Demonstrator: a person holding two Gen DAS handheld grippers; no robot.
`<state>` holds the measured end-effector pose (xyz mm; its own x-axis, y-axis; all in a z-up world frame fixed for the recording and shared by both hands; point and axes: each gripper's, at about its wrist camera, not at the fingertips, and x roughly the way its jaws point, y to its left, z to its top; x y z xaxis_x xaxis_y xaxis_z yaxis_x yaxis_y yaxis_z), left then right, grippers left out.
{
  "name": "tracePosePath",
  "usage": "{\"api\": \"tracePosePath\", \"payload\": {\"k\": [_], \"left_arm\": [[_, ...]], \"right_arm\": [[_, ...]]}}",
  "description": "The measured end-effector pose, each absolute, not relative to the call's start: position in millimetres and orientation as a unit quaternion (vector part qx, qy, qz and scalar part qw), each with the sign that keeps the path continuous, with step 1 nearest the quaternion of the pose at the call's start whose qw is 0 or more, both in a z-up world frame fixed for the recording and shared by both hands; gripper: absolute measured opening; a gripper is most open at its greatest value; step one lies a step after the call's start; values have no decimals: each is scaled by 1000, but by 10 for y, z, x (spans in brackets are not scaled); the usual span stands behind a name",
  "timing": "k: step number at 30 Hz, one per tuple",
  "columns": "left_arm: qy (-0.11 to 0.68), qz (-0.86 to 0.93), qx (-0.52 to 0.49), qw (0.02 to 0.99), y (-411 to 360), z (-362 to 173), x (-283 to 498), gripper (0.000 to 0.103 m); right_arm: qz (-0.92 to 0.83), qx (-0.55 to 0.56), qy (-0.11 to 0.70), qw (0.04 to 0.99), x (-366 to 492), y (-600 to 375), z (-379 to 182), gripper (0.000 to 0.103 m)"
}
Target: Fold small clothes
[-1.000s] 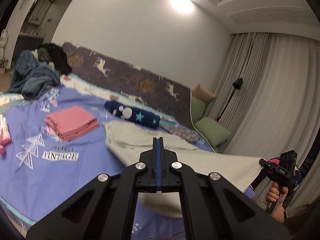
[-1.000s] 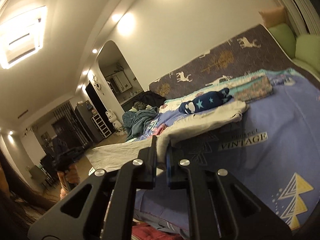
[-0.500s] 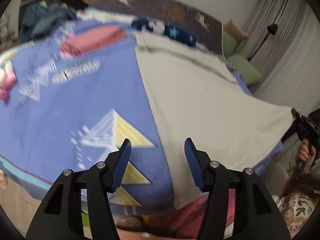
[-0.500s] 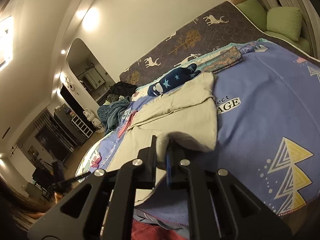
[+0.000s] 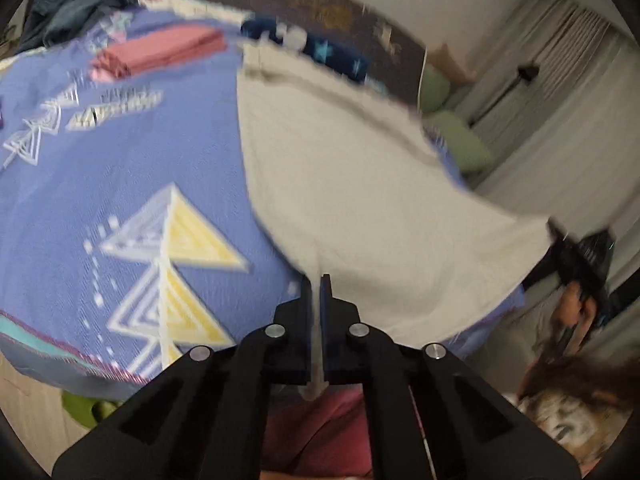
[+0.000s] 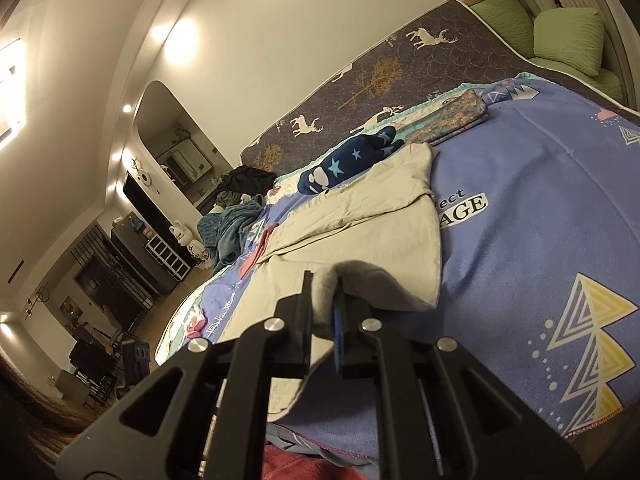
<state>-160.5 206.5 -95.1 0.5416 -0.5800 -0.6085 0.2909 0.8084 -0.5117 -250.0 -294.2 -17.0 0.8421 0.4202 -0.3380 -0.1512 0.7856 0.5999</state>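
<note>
A cream garment (image 5: pixel 360 184) lies spread over the blue printed bedspread (image 5: pixel 120 184), its far end near the headboard. My left gripper (image 5: pixel 319 292) is shut on the garment's near left corner at the bed's front edge. My right gripper (image 6: pixel 323 300) is shut on the garment's (image 6: pixel 360 224) other near corner, with a fold of cloth bunched between its fingers. The right gripper also shows in the left wrist view (image 5: pixel 580 256), held in a hand at the cloth's right corner. The left wrist view is blurred.
A folded pink stack (image 5: pixel 160 50) lies at the back left of the bed. A navy star-print roll (image 6: pixel 348 160) sits by the headboard, beside a folded patterned cloth (image 6: pixel 448 118). A heap of dark blue clothes (image 6: pixel 232 224) lies far left. Green cushions (image 6: pixel 568 36) sit behind.
My left gripper, shut on the garment a second ago, opened half a second ago and has now shut on the near left corner. The garment now lies flatter on the bed. The right gripper stays shut.
</note>
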Motion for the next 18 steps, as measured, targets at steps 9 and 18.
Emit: {"api": "tracePosePath", "payload": {"k": [9, 18], "left_arm": [[210, -291, -206, 910, 2163, 256, -1810, 3], [190, -278, -228, 914, 2279, 389, -1949, 3]], "right_arm": [[195, 280, 149, 928, -2712, -2905, 278, 7], [176, 255, 77, 948, -3155, -2950, 599, 7]]}}
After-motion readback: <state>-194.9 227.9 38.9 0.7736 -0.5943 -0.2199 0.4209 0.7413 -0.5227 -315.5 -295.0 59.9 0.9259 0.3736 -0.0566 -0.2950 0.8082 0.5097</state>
